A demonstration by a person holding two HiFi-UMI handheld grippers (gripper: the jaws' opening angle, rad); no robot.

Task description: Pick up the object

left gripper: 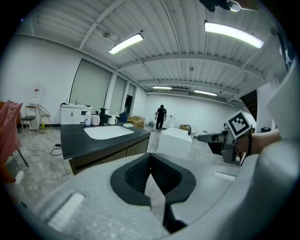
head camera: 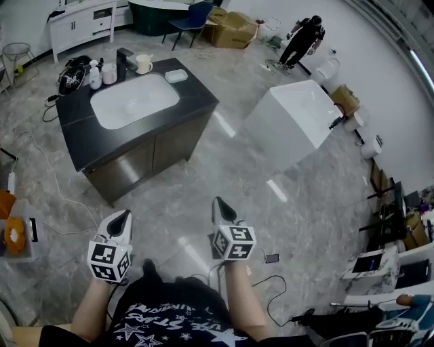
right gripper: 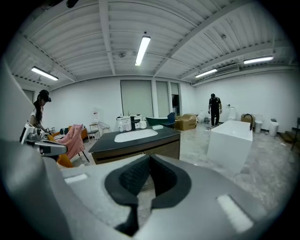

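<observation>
1. The left tongs (head camera: 124,215) are hanging in the air above the grey floor (head camera: 203,183), low in the head view, with their marker cube (head camera: 108,261) facing up. In the left gripper view their dark pads are pressing together at the tip, with nothing between them
2. The right tongs (head camera: 218,202) are hovering near them on the right and pointing much the same way. Their pads are likewise lying pressed against each other and pinching nothing
3. Both tongs are pointing towards a dark worktop (head camera: 196,101) that is standing well apart from them and carrying a white oval basin (head camera: 134,99)
4. Behind the basin, small things are standing in a row: a black tap (head camera: 124,62), a white mug (head camera: 144,64), a white jar (head camera: 109,73) and a small bottle (head camera: 95,76). A pale dish (head camera: 175,76) is lying towards the right corner, and a black bag (head camera: 73,73) is sitting at the left end
5. Which of these is the object to be picked up cannot be told. All of them are resting on the worktop, far from both tongs
6. To the right of the worktop a white tub (head camera: 291,122) is standing on the floor, and beyond it a person in black (head camera: 303,39) is bending forward
7. A cardboard box (head camera: 232,28) and a blue chair (head camera: 193,17) are standing by the far wall
</observation>
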